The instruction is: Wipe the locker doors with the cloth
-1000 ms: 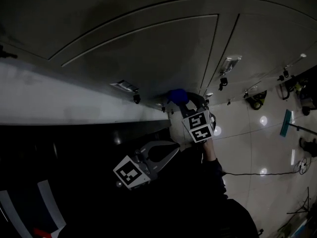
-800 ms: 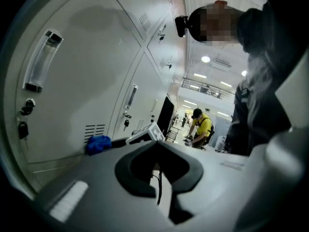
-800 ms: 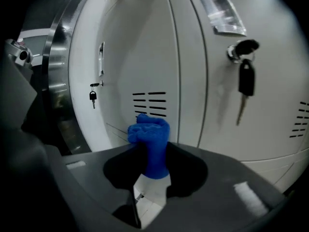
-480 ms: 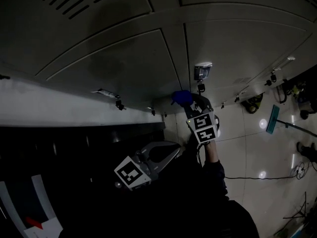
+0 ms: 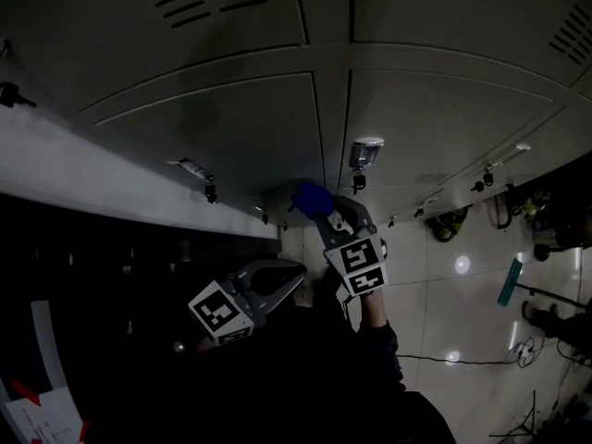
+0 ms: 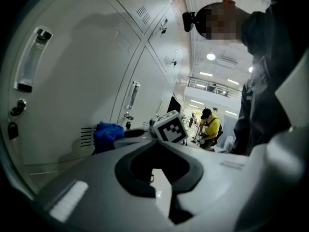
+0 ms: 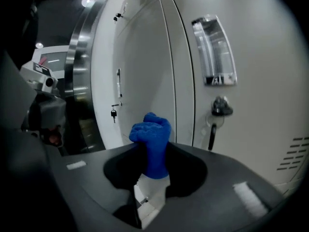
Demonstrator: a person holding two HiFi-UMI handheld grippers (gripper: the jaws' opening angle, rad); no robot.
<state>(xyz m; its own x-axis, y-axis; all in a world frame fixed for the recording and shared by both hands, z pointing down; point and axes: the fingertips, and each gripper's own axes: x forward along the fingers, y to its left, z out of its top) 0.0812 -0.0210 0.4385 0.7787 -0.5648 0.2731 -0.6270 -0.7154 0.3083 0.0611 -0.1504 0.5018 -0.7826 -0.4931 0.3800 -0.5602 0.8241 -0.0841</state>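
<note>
A bunched blue cloth (image 7: 152,134) sticks up between the jaws of my right gripper (image 7: 152,149), which is shut on it. In the head view the cloth (image 5: 310,197) is close to the lower part of a grey locker door (image 5: 231,128), next to the seam between two doors. Whether it touches the door I cannot tell. The door (image 7: 145,66) fills the right gripper view, with a recessed handle (image 7: 215,50) and a lock (image 7: 219,105) to the right. My left gripper (image 5: 298,274) hangs lower left, its tips together and holding nothing. The left gripper view also shows the cloth (image 6: 107,132).
A key (image 7: 112,112) hangs from a lock on a farther door. A person in a yellow vest (image 6: 210,124) stands far off in the hall. A long-handled floor tool (image 5: 509,280) and a cable (image 5: 444,359) lie on the tiled floor at right. A dark recess lies to the left.
The head view has swung up along the lockers, bringing vent slots into sight. Both grippers sit slightly further left in the frame. The right gripper still holds the cloth by the door.
</note>
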